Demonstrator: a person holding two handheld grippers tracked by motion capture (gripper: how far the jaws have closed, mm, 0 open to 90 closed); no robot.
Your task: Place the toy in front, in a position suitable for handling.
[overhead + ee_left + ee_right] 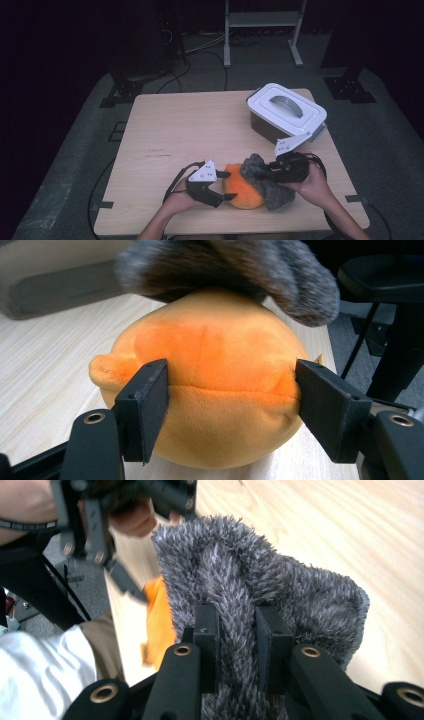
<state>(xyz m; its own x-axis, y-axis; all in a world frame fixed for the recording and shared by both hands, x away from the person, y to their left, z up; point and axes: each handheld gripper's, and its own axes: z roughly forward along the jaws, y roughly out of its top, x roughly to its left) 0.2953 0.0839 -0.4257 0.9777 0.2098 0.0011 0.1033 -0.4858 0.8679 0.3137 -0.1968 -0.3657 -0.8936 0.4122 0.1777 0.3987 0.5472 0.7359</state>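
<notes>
Wooden table [175,125] across the centre of the high view; white lidded container [286,108] at upper right. Orange plush toy [241,190] sits low centre, its grey fuzzy cover [272,192] draped over its right side. Left gripper [223,186]: jaws apart, one at each flank of the plush, touching or nearly so. Right gripper [237,630]: jaws clamped on a fold of grey pile. Risk, as judged: the flanking jaws barely bite, so a pull on the cover could drag the plush along or slip off the fur.
</notes>
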